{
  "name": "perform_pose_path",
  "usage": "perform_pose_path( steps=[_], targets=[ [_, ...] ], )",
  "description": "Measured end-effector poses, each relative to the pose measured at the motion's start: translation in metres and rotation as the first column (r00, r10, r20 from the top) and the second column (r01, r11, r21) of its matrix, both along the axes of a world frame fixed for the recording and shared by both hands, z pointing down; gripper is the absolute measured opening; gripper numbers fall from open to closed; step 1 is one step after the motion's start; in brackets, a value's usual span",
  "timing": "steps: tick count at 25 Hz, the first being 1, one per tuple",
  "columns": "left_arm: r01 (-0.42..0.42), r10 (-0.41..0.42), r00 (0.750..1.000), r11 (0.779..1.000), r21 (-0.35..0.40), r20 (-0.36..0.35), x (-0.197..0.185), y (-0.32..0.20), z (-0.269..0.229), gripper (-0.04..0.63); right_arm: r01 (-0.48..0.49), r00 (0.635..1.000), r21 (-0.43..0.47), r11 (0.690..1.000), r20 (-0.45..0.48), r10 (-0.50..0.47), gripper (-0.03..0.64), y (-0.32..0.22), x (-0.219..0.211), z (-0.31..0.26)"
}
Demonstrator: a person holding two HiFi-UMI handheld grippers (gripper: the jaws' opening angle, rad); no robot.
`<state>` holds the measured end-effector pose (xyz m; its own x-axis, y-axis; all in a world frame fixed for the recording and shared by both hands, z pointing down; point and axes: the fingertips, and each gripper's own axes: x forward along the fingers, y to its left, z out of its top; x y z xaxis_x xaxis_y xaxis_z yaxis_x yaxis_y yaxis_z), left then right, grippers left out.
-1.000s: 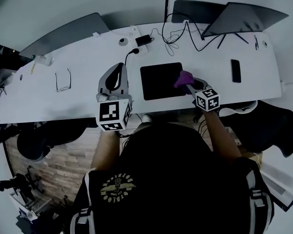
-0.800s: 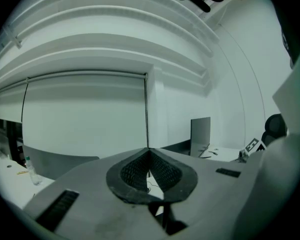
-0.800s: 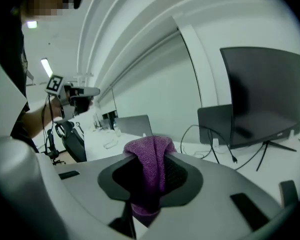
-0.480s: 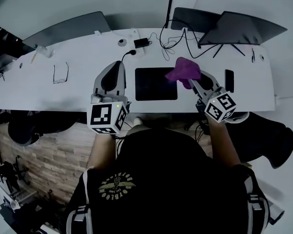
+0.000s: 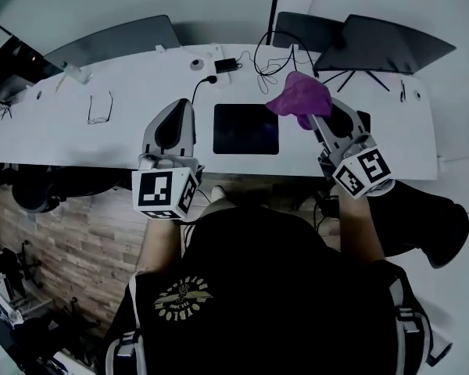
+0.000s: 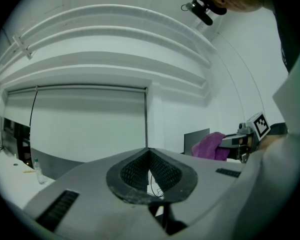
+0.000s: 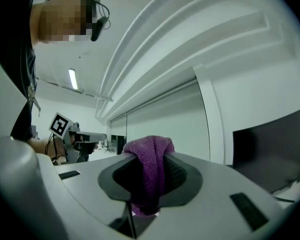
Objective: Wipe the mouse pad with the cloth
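Our right gripper [image 7: 149,184] has its jaws closed on a fold of the purple cloth [image 7: 149,151], which bunches above them. Our left gripper [image 6: 149,170] has its jaws together, with nothing between. The cloth is raised, just right of the mouse pad [image 5: 246,129] and not touching it. Nothing holds the pad on the desk [image 5: 78,135]; we think a hard stroke may push it toward the cables [image 5: 275,59], or pull the cloth from the grip.

The white desk [image 5: 62,139] carries a black mouse pad [image 5: 246,129] at its middle, eyeglasses [image 5: 100,108] to the left, and tangled cables [image 5: 275,59] and a charger [image 5: 227,65] behind.
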<state>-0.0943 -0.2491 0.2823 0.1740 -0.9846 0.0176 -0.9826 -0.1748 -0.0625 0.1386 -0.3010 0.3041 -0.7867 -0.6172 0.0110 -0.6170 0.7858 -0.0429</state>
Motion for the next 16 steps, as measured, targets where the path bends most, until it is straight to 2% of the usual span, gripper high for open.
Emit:
perform_pose_path(
  steps=[9, 16],
  targets=[
    [0.008, -0.007, 0.998, 1.0, -0.025, 0.059, 0.006, 0.018, -0.013, 0.002, 0.022, 0.998, 0.006, 1.0, 0.061, -0.022, 0.084, 0.002, -0.003, -0.009],
    [-0.002, 0.009, 0.995, 0.998, -0.07, 0.1, 0.012, 0.016, 0.003, 0.002, 0.032, 0.995, -0.019, 0.999, 0.091, -0.03, 0.084, -0.001, -0.007, 0.006]
  ],
)
